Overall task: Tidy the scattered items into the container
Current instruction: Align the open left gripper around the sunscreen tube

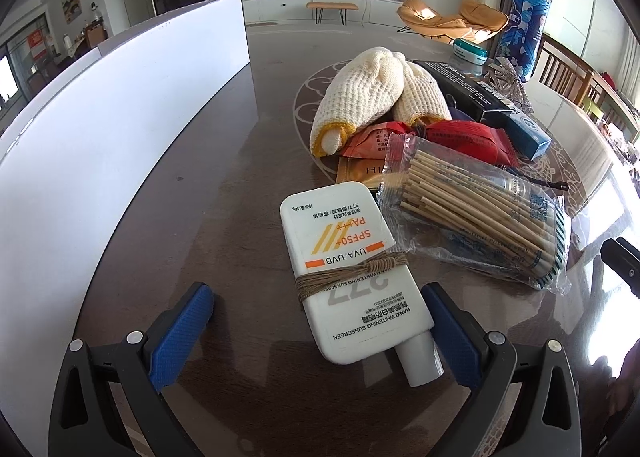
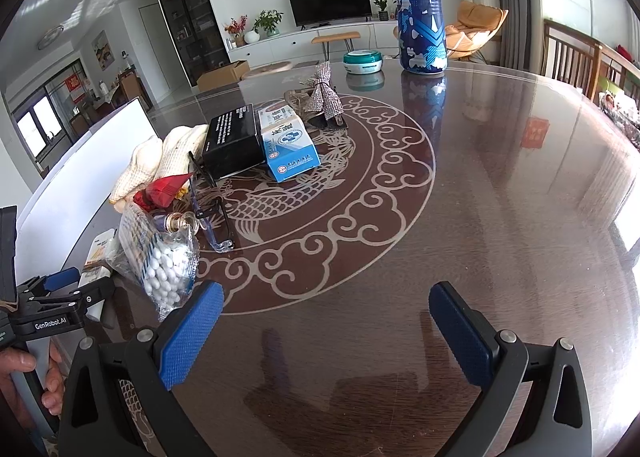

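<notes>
Lying between the spread jaws of the left gripper (image 1: 316, 321), the sunscreen (image 1: 352, 277) rests flat on the table (image 1: 224, 193), cap toward 5 o'clock, twine wrapped round its middle. Swabs (image 1: 476, 225) touch it at 2 o'clock; gloves (image 1: 372, 97) sit farther at 12. A white container (image 1: 120, 129) stands at 10 o'clock. Right gripper (image 2: 326, 331) hangs apart over bare tabletop, clamped on nothing.

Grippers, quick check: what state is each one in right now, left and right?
Left tool: open, holding nothing; the sunscreen tube lies on the table between its fingers, not clamped.
Right tool: open, empty, over bare table.
</notes>
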Demonstrator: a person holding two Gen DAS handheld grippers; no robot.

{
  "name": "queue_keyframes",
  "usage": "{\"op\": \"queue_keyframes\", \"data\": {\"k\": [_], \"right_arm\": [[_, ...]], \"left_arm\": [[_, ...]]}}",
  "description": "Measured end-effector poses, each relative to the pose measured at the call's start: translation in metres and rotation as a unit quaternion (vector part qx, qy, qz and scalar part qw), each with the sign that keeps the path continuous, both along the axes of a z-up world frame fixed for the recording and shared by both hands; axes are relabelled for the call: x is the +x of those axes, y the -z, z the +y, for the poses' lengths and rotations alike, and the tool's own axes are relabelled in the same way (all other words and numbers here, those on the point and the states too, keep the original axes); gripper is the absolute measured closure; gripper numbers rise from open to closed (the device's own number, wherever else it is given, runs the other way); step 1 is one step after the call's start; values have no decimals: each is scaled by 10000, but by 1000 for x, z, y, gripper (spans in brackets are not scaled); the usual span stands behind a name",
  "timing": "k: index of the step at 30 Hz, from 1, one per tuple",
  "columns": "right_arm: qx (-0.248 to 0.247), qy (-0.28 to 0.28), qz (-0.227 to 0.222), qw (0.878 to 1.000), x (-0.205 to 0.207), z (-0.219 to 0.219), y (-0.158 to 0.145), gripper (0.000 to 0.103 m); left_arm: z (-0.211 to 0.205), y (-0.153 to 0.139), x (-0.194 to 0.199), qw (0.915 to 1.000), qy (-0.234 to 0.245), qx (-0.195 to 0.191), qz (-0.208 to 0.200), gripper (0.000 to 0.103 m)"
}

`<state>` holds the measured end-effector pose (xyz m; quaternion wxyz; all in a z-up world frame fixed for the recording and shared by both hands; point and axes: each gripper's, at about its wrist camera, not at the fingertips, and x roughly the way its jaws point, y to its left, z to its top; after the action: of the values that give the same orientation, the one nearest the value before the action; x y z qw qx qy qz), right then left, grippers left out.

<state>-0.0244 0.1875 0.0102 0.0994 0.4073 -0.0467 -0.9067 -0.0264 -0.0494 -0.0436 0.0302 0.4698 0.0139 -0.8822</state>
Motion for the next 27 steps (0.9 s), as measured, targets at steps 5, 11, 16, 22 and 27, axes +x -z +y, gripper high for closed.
{"op": "queue_keyframes", "data": {"k": [5, 11, 16, 22, 27], "right_arm": [[7, -26, -24, 10000, -1, -2, 1, 0], [46, -96, -78, 9999, -2, -5, 2, 0], [38, -97, -83, 9999, -2, -6, 2, 0], [5, -116, -99, 9999, -2, -5, 2, 0], [-266, -197, 373, 9988, 14, 0, -11, 0]], "left_arm": [[-6, 1, 2, 10000, 43, 2, 1, 0], [-6, 1, 2, 10000, 54, 2, 26, 0], [-6, 1, 2, 10000, 57, 1, 25, 0], [-6, 1, 1, 10000, 56, 1, 25, 0], [-6, 1, 2, 10000, 53, 4, 43, 0]]}}
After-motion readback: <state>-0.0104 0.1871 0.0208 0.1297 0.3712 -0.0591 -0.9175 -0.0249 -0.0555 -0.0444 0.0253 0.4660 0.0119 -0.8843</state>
